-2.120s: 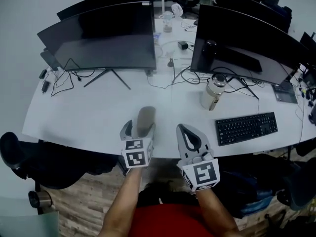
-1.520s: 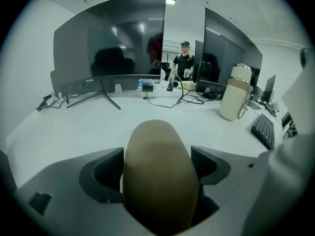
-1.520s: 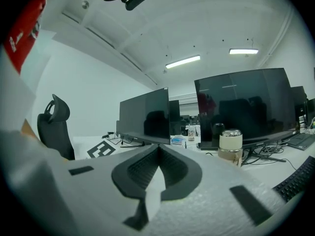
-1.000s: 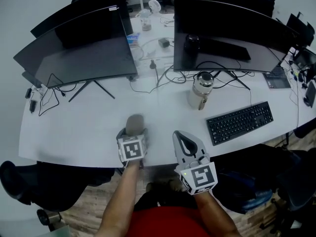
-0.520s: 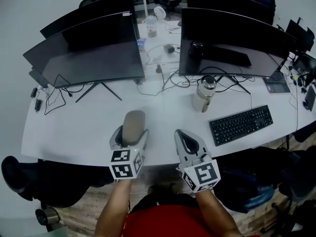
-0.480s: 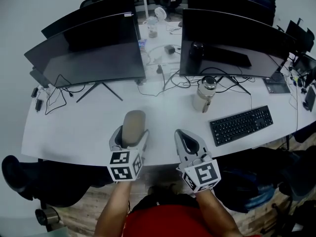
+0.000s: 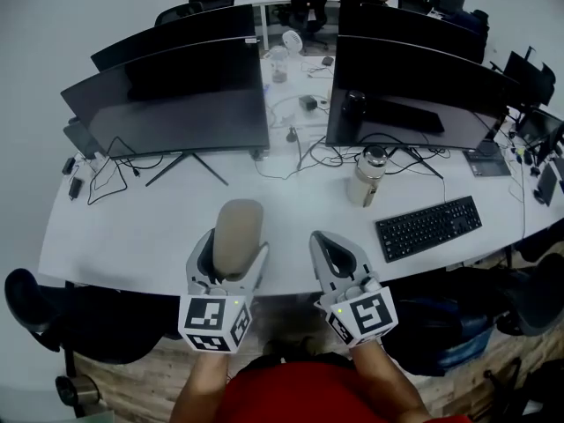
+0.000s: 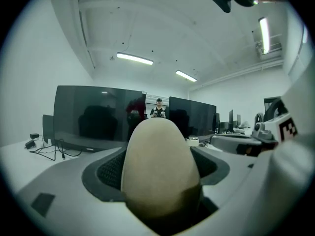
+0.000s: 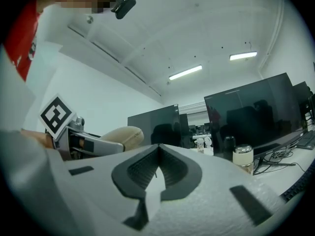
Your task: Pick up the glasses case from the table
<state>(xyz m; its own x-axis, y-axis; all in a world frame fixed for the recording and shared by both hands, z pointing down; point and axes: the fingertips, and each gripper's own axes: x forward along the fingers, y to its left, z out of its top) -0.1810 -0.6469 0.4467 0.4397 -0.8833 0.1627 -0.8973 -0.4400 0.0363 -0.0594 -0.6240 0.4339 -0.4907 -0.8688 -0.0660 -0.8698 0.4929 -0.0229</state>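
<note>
We have the left tongs (image 7: 233, 256) pinching the case (image 7: 238, 234), its near end seated between the jaws and its rounded far end sticking up and out beyond them. Two seconds ago the case lay low at the near edge of the table (image 7: 132, 227); since then the left tongs have drawn back toward us and tipped upward, so the case now looms larger and hangs above that near edge rather than resting on it. The left gripper view bears this out, with the case rising against the monitors and ceiling and the table well below. We judge the lift as good as done, and what remains is only to keep the pinch steady. Our right tongs (image 7: 330, 241) are pressed together on nothing, just beside the left ones over the same edge, well apart from the keyboard (image 7: 429, 226).
</note>
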